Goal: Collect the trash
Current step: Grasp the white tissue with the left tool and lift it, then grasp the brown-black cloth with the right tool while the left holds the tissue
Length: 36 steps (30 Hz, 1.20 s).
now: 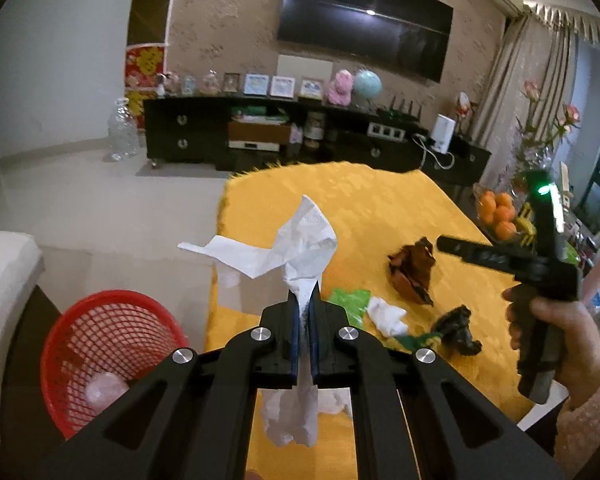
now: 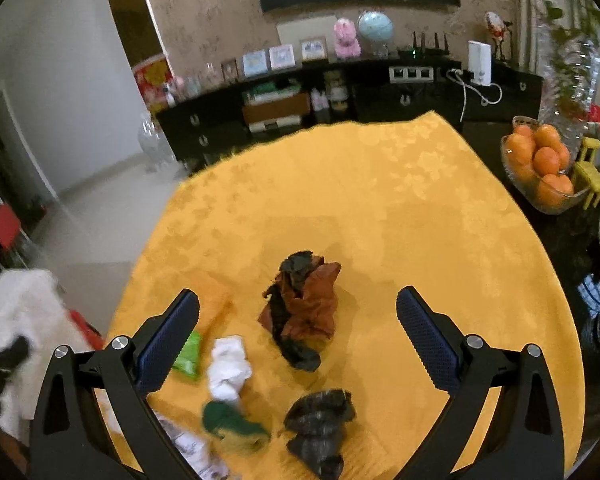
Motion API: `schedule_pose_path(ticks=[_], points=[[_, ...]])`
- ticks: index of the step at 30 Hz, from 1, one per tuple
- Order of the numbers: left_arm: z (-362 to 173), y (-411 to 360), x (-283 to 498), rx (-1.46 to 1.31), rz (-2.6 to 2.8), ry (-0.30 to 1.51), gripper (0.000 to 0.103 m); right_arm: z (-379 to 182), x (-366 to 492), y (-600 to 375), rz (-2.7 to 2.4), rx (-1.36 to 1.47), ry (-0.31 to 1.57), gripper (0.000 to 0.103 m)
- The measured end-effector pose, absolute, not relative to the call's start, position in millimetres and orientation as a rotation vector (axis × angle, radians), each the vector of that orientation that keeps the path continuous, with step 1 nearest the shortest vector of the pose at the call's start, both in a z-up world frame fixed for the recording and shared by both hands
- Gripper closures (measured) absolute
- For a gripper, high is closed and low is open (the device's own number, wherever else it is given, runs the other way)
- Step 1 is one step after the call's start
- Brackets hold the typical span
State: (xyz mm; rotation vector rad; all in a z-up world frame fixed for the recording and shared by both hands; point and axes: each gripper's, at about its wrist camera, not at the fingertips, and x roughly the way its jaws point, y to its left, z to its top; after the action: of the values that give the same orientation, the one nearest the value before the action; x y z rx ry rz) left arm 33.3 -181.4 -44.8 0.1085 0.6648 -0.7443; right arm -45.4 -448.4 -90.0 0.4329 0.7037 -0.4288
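Basket (image 1: 112, 356) left of table (image 1: 380, 208)

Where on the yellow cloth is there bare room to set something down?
The far half of the yellow cloth is bare, from the brown wrapper to the far edge. Crowded: the near-left part, with the white wad, green scraps and black wad.

Your left gripper (image 1: 305, 300) is clamped on a white tissue (image 1: 300, 240), held above the yellow cloth (image 1: 380, 208). The red basket (image 1: 108, 352) stands lower left, beside the table edge, w/ sth pale inside. On the cloth: brown wrapper (image 1: 414, 274), small white wad (image 1: 388, 316), green scraps (image 1: 350, 300), dark wad (image 1: 458, 330). At right, your hand (image 1: 556, 328) holds the right gripper (image 1: 446, 244); jaws unclear from here.
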Motion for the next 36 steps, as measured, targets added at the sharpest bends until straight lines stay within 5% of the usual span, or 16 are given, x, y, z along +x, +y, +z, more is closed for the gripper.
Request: schedule_pose_path(ticks=[13, 20, 24, 36], points=[[-46.4, -162.4, 47.7, 0.102, -0.643, 0.659, 0.099, -147.2, 30.3, -456.9, -0.419, 0.364, 0.917, 0.008], [-44.3, -159.9, 50.4, 0.102, -0.612, 0.651, 0.099, -159.3, 40.4, -451.1, -0.392, 0.349, 0.968, 0.053], [-42.0, -157.5, 49.8, 0.098, -0.598, 0.644, 0.099, -155.2, 35.5, -449.1, -0.387, 0.337, 0.949, 0.063], [-30.6, -147.6, 44.3, 0.091, -0.559, 0.607, 0.099, -89.0, 3.1, -434.9, -0.363, 0.381, 0.746, 0.067]])
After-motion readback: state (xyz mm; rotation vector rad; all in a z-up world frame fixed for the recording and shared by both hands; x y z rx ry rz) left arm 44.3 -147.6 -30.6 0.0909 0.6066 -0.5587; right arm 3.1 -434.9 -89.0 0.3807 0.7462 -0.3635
